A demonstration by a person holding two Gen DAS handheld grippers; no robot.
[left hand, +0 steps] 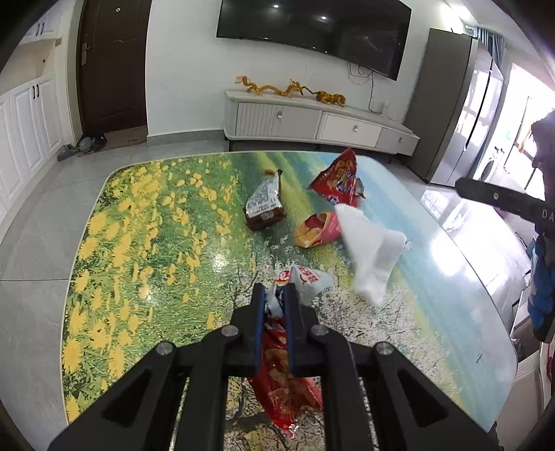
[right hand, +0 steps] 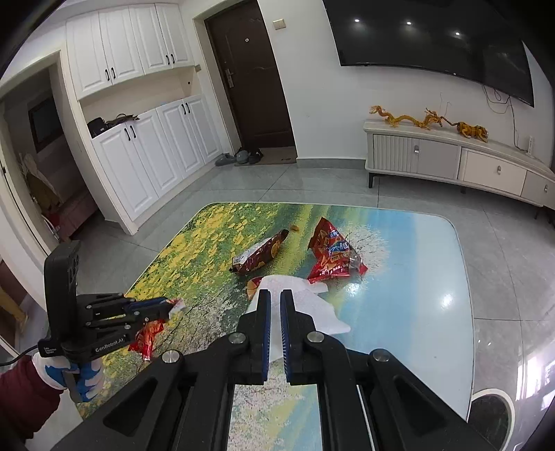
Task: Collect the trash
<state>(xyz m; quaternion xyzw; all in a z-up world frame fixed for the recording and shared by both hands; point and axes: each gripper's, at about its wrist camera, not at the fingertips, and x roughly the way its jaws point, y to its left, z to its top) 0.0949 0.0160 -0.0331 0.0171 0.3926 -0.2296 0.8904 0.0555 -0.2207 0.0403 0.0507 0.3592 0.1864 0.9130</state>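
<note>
My left gripper point(left hand: 274, 293) is shut on a red chip bag point(left hand: 288, 385) and holds it above the table; it also shows in the right wrist view point(right hand: 163, 307) with the bag point(right hand: 147, 338) hanging from it. My right gripper point(right hand: 275, 298) is shut on a white tissue point(right hand: 312, 305), which hangs in the air in the left wrist view point(left hand: 369, 249). On the flower-print table point(left hand: 145, 222) lie a brown snack bag point(left hand: 265, 206), a red chip bag point(left hand: 338, 180) and a small red-yellow wrapper point(left hand: 317, 230).
A white TV cabinet point(left hand: 312, 118) with golden figurines stands against the far wall under a TV point(left hand: 312, 27). White cupboards point(right hand: 138, 152) and a dark door point(right hand: 253, 79) are at the left. A grey fridge point(left hand: 454, 104) stands at the right. A crumb point(left hand: 269, 171) lies on the table.
</note>
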